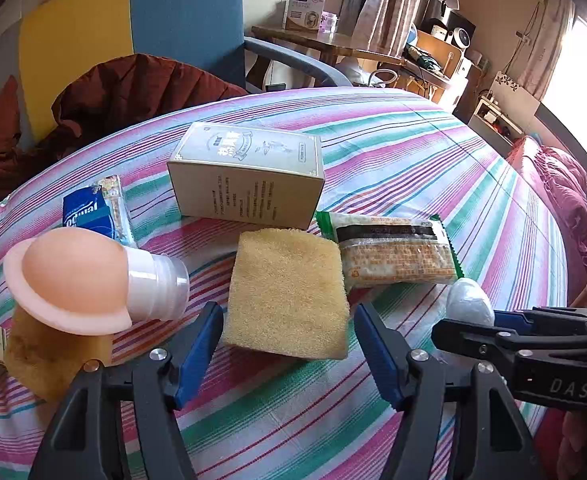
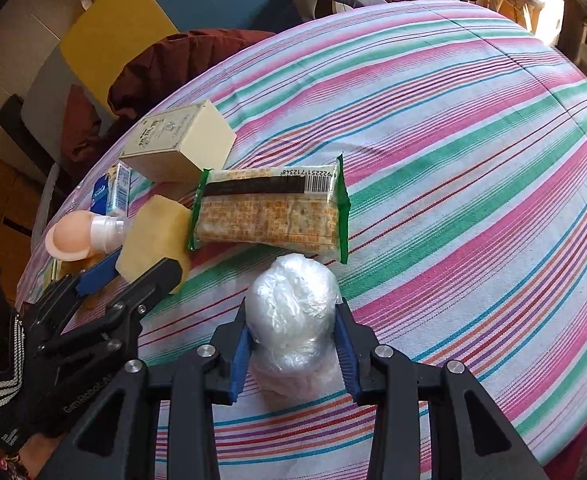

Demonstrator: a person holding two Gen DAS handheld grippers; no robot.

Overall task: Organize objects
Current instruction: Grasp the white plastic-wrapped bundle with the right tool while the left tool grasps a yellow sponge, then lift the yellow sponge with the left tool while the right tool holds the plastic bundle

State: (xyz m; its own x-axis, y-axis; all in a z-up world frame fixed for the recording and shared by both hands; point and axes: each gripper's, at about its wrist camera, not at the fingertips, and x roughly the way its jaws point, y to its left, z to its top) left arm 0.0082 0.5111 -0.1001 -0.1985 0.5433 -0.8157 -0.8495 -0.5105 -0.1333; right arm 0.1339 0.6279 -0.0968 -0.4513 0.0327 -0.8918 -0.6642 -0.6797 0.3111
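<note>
On the striped tablecloth lies a yellow sponge (image 1: 289,292) (image 2: 153,228). My left gripper (image 1: 289,320) (image 2: 149,264) is open astride its near end, and neither pad presses on it. Behind the sponge are a beige box (image 1: 249,176) (image 2: 177,144) and a green-edged cracker packet (image 1: 397,252) (image 2: 269,212). My right gripper (image 2: 295,344) (image 1: 473,322) is shut on a white plastic-wrapped bundle (image 2: 293,304) (image 1: 467,300) that rests on the cloth. Left of the sponge lie a bottle with a pink cap (image 1: 77,276) (image 2: 77,236) and a blue tissue pack (image 1: 89,212) (image 2: 111,192).
A brown sponge (image 1: 49,356) sits under the pink-capped bottle at the table's left edge. A chair with a blue and yellow back (image 1: 133,24) holds a dark red jacket (image 1: 133,96) behind the table. A gloved hand (image 2: 9,400) holds the left gripper.
</note>
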